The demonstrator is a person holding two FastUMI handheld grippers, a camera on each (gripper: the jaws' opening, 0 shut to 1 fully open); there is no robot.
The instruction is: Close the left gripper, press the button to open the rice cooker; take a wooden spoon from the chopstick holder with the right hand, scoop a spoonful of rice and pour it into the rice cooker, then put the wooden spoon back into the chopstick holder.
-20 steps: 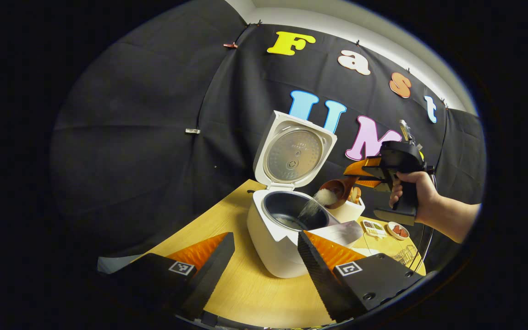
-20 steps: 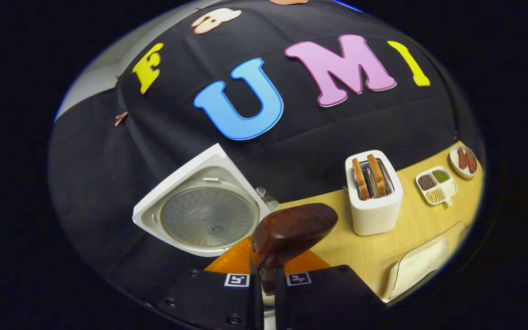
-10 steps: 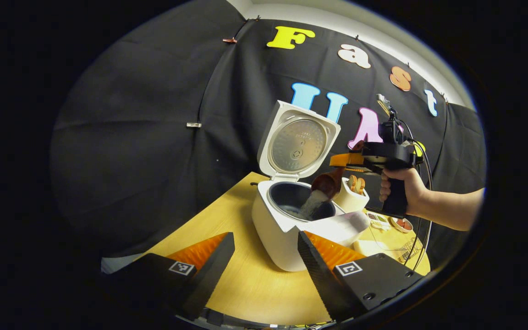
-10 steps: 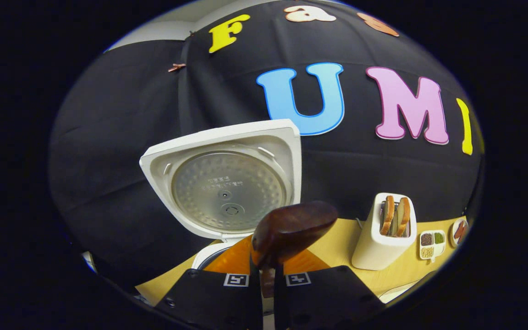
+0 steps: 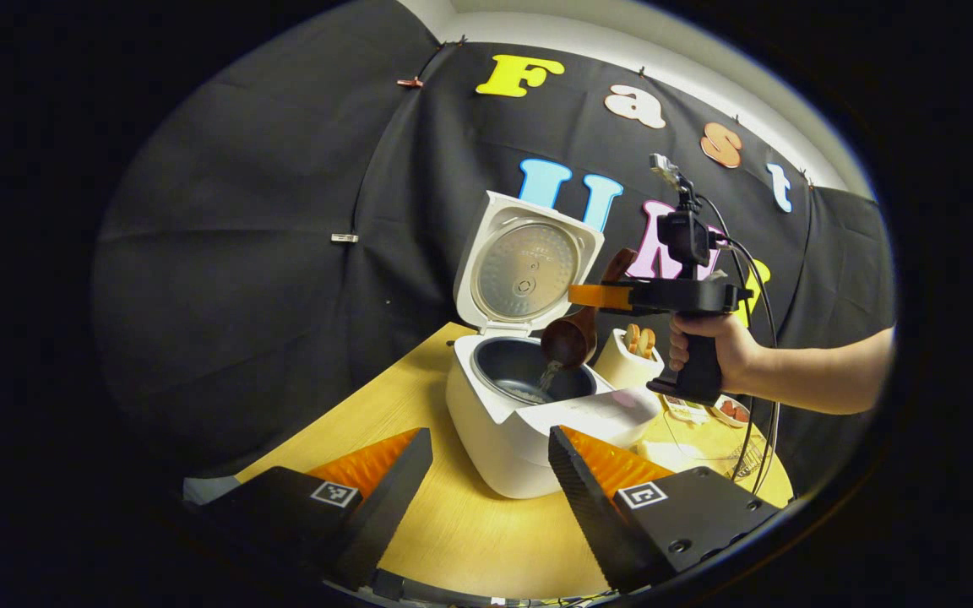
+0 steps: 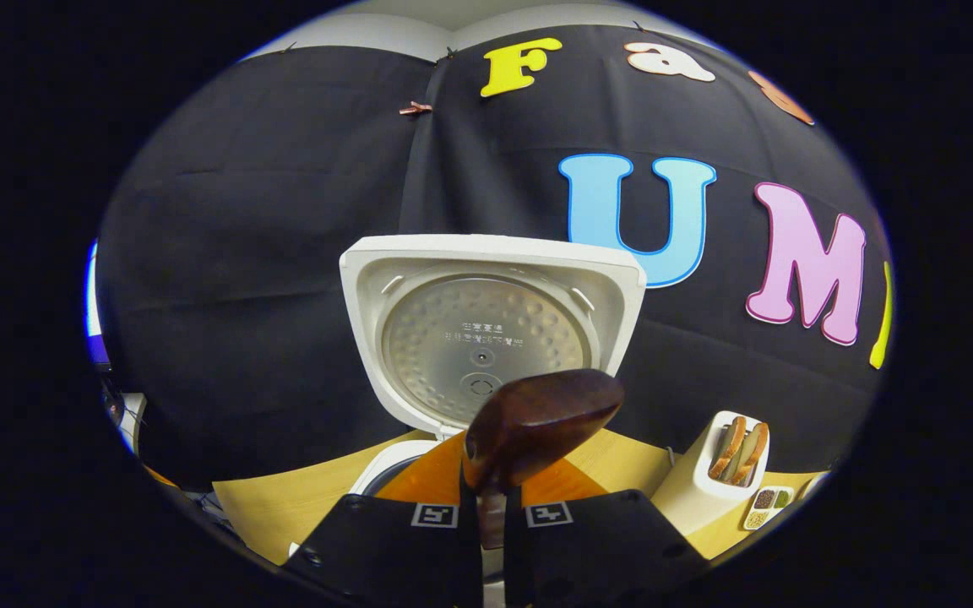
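Dark wooden spoon point(image 5: 569, 336) tips white rice point(image 5: 547, 377) into the open white rice cooker point(image 5: 529, 405).
The right gripper point(image 6: 493, 498) clamps its handle; the left gripper point(image 5: 486, 473) gapes wide, empty, near the cooker.

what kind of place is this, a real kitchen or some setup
Likely a staged kitchen booth, not a real kitchen: a wooden table holds an open rice cooker and a toaster with bread, backed by black cloth.

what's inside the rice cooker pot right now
The rice cooker holds a dark inner pot with a little rice at the bottom, under the tipped wooden spoon. The near rim hides the rest.
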